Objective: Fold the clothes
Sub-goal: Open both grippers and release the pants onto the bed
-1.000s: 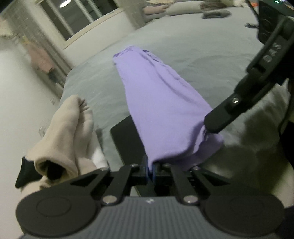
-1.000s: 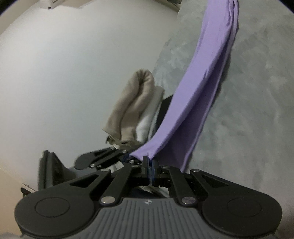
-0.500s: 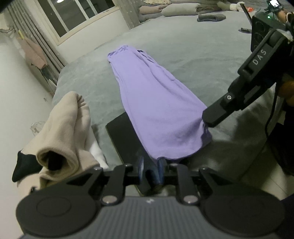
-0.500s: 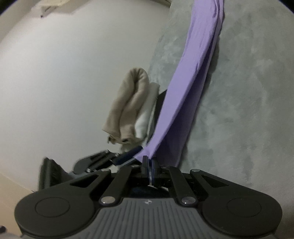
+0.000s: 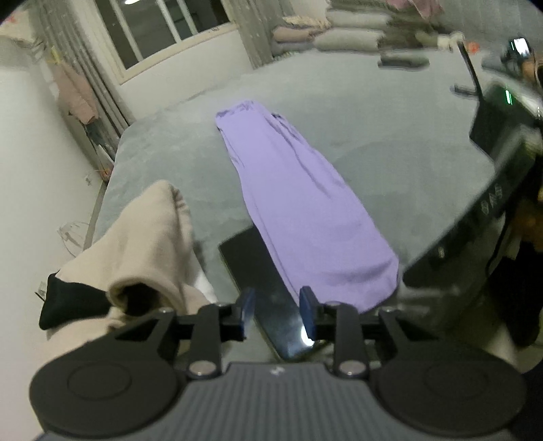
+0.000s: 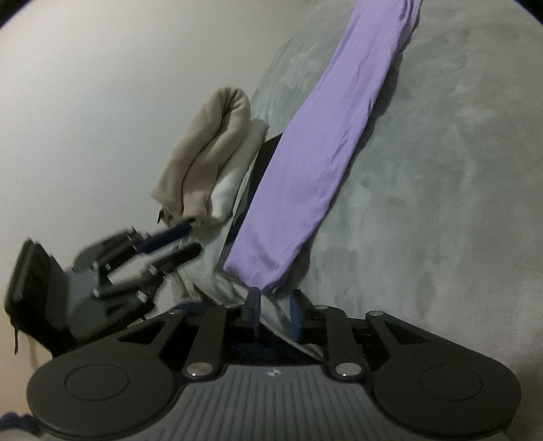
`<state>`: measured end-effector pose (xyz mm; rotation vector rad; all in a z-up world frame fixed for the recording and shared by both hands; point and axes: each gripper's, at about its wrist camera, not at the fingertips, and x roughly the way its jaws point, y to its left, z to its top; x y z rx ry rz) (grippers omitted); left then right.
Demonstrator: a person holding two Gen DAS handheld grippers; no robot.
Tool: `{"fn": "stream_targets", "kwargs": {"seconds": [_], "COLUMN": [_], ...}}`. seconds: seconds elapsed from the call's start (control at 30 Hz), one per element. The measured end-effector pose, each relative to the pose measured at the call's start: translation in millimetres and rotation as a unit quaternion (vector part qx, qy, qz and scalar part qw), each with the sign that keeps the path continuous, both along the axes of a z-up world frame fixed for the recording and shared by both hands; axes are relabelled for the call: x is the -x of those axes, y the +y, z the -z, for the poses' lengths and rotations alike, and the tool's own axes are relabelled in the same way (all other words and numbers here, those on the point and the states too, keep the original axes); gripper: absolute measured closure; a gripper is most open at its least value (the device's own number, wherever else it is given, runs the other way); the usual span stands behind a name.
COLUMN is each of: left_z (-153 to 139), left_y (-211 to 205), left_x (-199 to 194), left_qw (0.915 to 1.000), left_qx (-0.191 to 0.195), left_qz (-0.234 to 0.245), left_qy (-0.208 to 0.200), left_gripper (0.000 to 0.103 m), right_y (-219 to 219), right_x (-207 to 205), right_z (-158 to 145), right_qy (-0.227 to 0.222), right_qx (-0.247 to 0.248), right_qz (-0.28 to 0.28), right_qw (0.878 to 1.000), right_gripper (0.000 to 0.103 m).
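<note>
A long purple garment [image 5: 298, 203] lies folded lengthwise on the grey bed [image 5: 390, 129], its near end over a black flat device [image 5: 261, 278]. It also shows in the right wrist view [image 6: 322, 156]. My left gripper [image 5: 276, 310] is open and empty, just short of the garment's near end. My right gripper [image 6: 273, 310] is open and empty at the garment's near edge; its body [image 5: 488, 200] shows blurred at the right of the left wrist view. The left gripper [image 6: 169, 244] shows in the right wrist view, open.
A folded stack of beige, white and black clothes [image 5: 142, 251] sits left of the garment; it also shows in the right wrist view [image 6: 210, 159]. Pillows and more clothes [image 5: 356, 30] lie at the bed's far end. A window [image 5: 159, 30] and wall stand at the back left.
Both grippers have opened and let go of the purple garment's near end, which now lies flat on the bed. Both have drawn back slightly.
</note>
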<state>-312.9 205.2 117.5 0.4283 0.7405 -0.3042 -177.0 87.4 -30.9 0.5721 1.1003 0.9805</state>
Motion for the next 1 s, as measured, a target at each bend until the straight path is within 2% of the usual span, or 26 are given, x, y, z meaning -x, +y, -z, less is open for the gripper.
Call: {"fn": "stream_targets", "kwargs": {"seconds": [0.13,0.27,0.47,0.53,0.63,0.73,0.83,1.0], "left_z": [-23.5,-31.5,-19.1,-7.9,15.9,42.5,63.8,76.0], "left_y": [0.9,-8.0,-21.4,-23.8,-22.0,-17.5,-14.3,-17.5], "left_x": [-17.5,-63.1,-170.0,-209.0,-256.3,-279.2,-293.1,-303.8], "left_qw": [0.9964,0.9879,0.9852,0.9854,0.9855,0.9838,0.9814,0.984], "left_qx": [0.085,0.154,0.162,0.154,0.138,0.137,0.143,0.128], "left_qz": [-0.002,-0.019,-0.054,-0.069,-0.093,-0.102,-0.107,-0.106], "left_qy": [-0.002,-0.002,0.013,0.021,0.032,0.052,0.07,0.065], "left_gripper": [0.076,0.076,0.077,0.077,0.084,0.084,0.084,0.084], "right_y": [-5.2,-32.6,-70.8,-79.4,-79.8,-79.0,-82.7,-90.3], "right_x": [2.2,-9.4,-55.5,-75.7,-106.8,-137.2,-142.6,-146.8], "right_z": [-9.7,-33.5,-63.1,-74.8,-88.1,-87.5,-76.3,-56.8], "right_qy": [-0.038,-0.099,-0.136,-0.157,-0.195,-0.217,-0.211,-0.197], "right_qx": [0.025,0.057,0.111,0.138,0.169,0.179,0.179,0.18], "right_qz": [-0.021,-0.019,0.045,0.049,0.045,0.048,0.058,0.075], "right_qw": [0.999,0.993,0.983,0.977,0.965,0.958,0.959,0.961], "right_gripper": [0.071,0.064,0.062,0.061,0.058,0.057,0.057,0.057]}}
